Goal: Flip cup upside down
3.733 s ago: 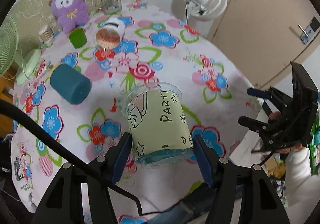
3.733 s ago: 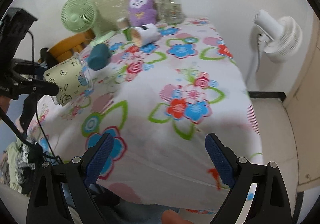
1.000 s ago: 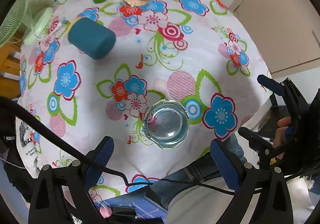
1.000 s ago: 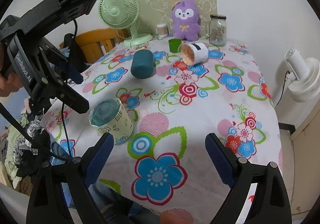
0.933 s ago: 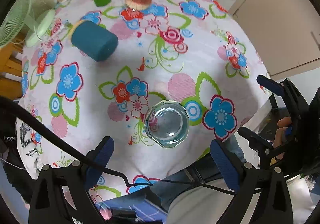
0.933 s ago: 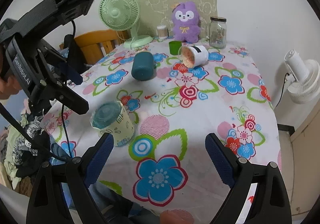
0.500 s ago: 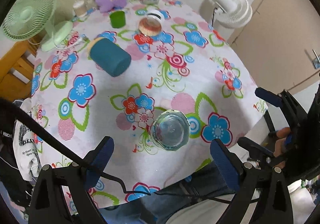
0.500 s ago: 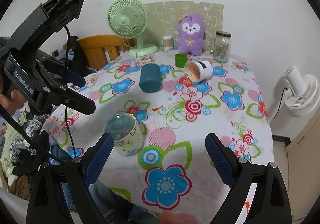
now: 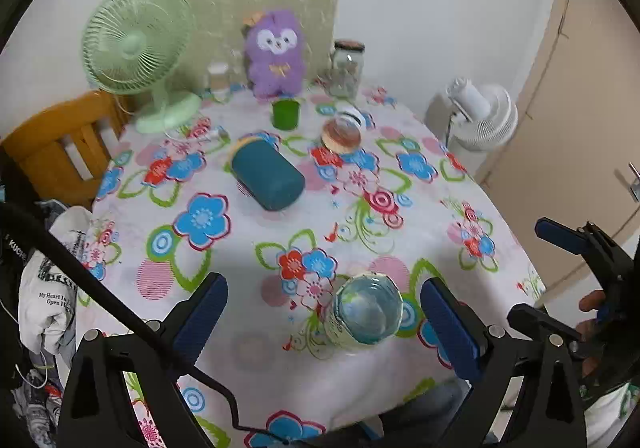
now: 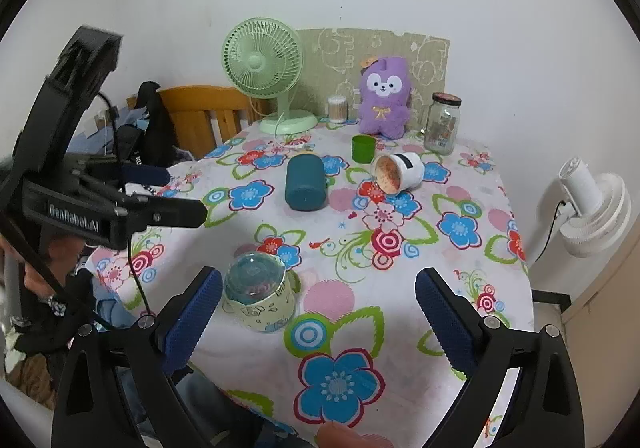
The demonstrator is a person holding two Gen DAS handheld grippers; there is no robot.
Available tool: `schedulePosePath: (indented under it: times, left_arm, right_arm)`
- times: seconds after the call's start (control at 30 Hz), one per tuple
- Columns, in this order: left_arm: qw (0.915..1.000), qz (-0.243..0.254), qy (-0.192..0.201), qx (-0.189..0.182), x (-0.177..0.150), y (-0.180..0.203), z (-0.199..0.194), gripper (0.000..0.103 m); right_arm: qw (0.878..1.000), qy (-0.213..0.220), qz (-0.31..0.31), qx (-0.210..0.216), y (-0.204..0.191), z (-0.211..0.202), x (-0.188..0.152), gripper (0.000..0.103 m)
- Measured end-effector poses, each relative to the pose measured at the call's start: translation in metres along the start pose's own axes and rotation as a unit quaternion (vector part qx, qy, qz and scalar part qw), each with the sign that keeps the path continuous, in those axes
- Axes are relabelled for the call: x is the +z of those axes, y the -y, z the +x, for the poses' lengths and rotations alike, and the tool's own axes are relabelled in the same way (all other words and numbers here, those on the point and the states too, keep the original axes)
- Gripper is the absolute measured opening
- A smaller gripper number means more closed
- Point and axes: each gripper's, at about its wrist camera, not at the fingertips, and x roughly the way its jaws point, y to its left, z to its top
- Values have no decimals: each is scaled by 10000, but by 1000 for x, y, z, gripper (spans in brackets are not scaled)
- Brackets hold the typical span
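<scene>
The cup [image 10: 259, 295], pale green with printed doodles, stands inverted on the floral tablecloth [image 10: 400, 260], its clear blue-tinted base uppermost and its mouth down on the cloth; it rests near the table's front edge, well apart from the teal cylinder [image 10: 305, 184] lying on its side beyond it. The left gripper [image 9: 322, 318] is raised above and in front of the cup, jaws released and wide, touching nothing; the right gripper [image 10: 318, 308] hovers to the cup's right, jaws likewise spread and empty, though its left pad appears just beside the cup wall in the right wrist view. The flip looks complete; the remaining risk lies in clearing away. A sideways sweep of either open finger could clip the cup's wall and topple or push it toward the near edge; the soft cloth may crease under the rim and let the cup rock; the trailing black cable [image 9: 120, 312] could snag on the cloth.
</scene>
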Motion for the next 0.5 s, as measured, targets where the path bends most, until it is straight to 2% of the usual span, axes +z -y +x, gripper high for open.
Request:
schedulePosePath:
  times: [0.17,0.27,0.5]
  left_arm:
    - [9982,-145,552,172,-12,1,-13,99]
    - [9952,-272,890,290,-19,0,-22,101]
    - [9881,-630,1304,514,-37,-7,-34,103]
  right_arm:
    - [9998,130,5,-128,-8,-6,5,99]
    - [9992,265,-22,-285,-14,-11,7,103]
    - [9975,458,-36,-538,-24,-17,10,103]
